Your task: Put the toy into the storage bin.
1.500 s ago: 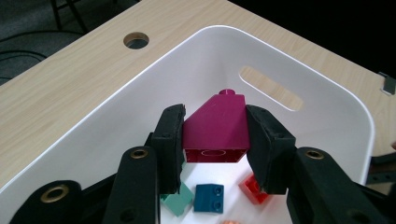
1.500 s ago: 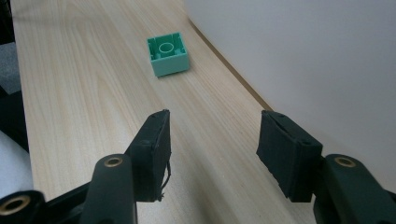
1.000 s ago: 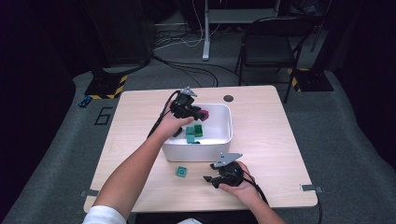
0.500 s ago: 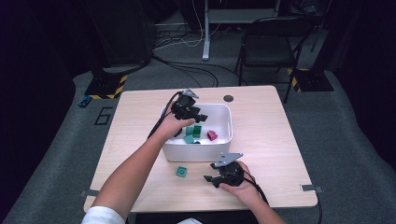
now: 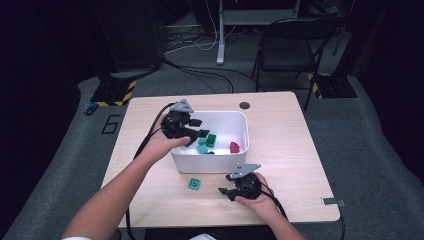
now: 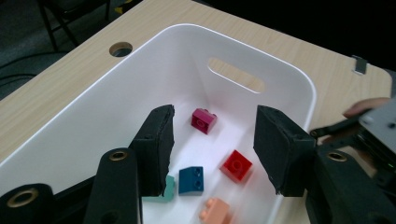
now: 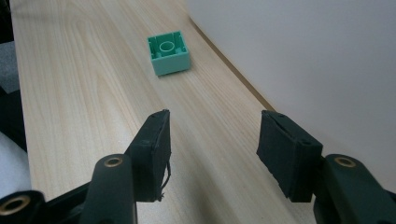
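Over bin (image 5: pixel 240 155), left gripper (image 5: pixel 192 127) hovers, jaws wide, holding nothing; bricks lie below on bin floor: magenta (image 6: pixel 204 120), red (image 6: pixel 236 164), blue (image 6: pixel 192 179), peach (image 6: pixel 215 210).

Right gripper (image 5: pixel 225 191) rests low on table (image 5: pixel 285 130), jaws wide, empty. Green brick (image 7: pixel 168 52) lies upside down at its 12 o'clock, well apart, just beside bin wall at 2 o'clock.

Risks:
- straight approach puts right jaw against bin wall; bin shoves, brick gets knocked
- hollow brick may skid on smooth wood if one pad lands first
- grippers may collide over bin if both arrive together
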The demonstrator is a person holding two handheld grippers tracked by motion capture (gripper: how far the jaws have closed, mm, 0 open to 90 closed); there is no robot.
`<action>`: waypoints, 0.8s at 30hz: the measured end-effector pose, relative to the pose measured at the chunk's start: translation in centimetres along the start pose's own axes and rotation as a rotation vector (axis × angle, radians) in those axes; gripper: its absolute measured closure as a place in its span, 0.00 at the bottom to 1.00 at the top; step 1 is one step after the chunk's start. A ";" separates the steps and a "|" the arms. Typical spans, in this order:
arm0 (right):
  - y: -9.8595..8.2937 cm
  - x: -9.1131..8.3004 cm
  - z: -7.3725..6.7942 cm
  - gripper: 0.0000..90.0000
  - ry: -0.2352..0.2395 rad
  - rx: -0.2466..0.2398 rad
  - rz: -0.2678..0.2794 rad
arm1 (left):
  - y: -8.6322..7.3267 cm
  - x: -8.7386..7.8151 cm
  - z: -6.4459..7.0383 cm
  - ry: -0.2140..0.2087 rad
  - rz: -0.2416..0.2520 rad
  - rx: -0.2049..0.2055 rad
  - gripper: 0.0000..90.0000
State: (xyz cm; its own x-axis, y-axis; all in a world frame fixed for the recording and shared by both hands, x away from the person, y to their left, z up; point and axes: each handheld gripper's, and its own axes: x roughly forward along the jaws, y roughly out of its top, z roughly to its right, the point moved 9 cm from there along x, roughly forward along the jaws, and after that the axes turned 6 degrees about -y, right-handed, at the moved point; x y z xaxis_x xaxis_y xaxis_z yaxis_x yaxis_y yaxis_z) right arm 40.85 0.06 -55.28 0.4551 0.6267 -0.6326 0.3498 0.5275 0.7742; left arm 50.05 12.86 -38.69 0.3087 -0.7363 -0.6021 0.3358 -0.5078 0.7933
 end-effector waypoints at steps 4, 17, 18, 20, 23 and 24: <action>0.0 0.0 0.1 0.48 -0.002 0.003 0.000 | -0.9 -1.8 0.9 -0.006 0.012 0.007 0.53; 0.0 -0.1 0.1 0.48 -0.007 0.005 0.004 | -5.2 -4.8 4.0 -0.050 0.021 0.015 0.55; 0.0 -0.1 0.1 0.48 -0.008 0.001 0.004 | -5.6 -4.8 4.2 -0.055 0.013 0.016 0.55; 0.0 0.0 0.1 0.48 -0.008 -0.005 0.006 | -6.3 -4.6 4.5 -0.055 0.007 0.022 0.55; 0.0 0.0 0.1 0.48 -0.009 -0.006 0.007 | -7.2 -4.4 5.1 -0.062 0.010 0.027 0.55; 0.0 0.0 0.1 0.48 -0.005 -0.009 0.007 | -7.4 -4.2 5.2 -0.062 0.011 0.029 0.55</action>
State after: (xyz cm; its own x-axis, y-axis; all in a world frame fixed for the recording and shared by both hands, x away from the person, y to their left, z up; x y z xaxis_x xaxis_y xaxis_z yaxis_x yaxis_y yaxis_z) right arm 40.90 -0.03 -55.25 0.4617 0.6272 -0.6272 0.3390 0.5287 0.7782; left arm 41.58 17.43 -41.56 0.2565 -0.7679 -0.5870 0.3062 -0.5115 0.8029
